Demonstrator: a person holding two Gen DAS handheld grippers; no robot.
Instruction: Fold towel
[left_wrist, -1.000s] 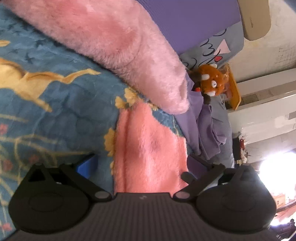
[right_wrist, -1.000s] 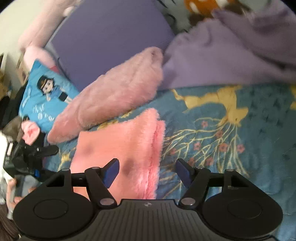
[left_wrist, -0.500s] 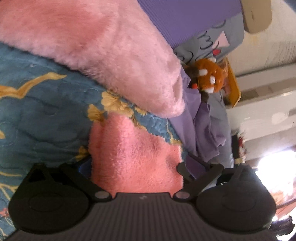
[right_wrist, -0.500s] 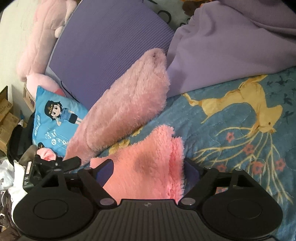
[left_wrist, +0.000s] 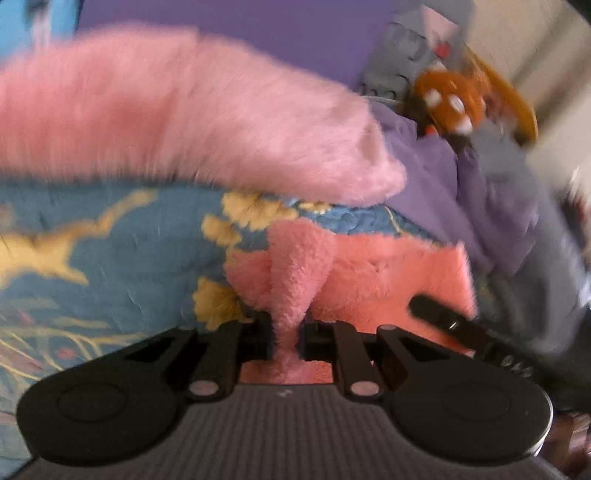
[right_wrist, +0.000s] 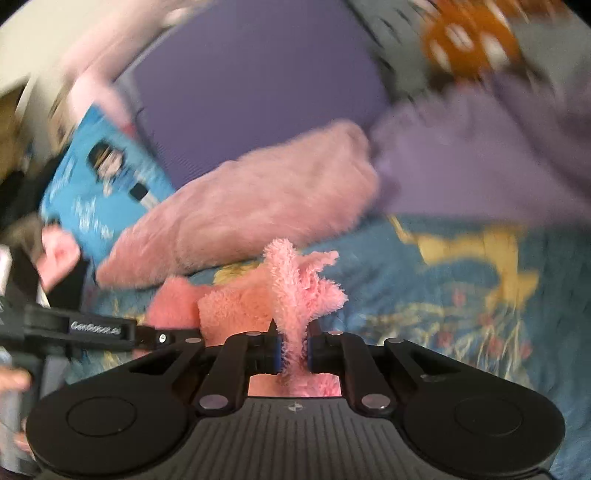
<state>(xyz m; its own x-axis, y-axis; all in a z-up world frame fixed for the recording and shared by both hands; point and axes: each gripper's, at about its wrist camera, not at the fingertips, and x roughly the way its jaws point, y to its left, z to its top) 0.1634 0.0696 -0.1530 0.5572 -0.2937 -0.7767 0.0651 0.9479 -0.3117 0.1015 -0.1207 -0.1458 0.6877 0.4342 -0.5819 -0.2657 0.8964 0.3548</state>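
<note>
The fluffy pink towel (left_wrist: 369, 273) lies bunched on a blue patterned bedspread (left_wrist: 110, 258). In the left wrist view my left gripper (left_wrist: 287, 338) is closing, its jaws pinching a raised ridge of the towel. In the right wrist view my right gripper (right_wrist: 294, 349) is closing too, squeezing a pulled-up tuft of the same towel (right_wrist: 291, 291) between its blue pads (right_wrist: 277, 350). The other gripper's black finger (right_wrist: 85, 328) shows at the left edge of that view, and in the left wrist view a black finger (left_wrist: 443, 321) crosses the towel's right side.
A long pink plush pillow (left_wrist: 184, 122) lies just behind the towel. Behind it are a purple mat (right_wrist: 251, 96), a crumpled purple blanket (right_wrist: 480, 158), an orange plush toy (left_wrist: 450, 99) and a blue cartoon pillow (right_wrist: 99, 184). The bedspread (right_wrist: 461, 295) stretches to the right.
Both grippers went from wide open around the towel's edge to pinched on it. Each has lifted, pulling the towel into raised ridges. Both views have swung and blurred.
</note>
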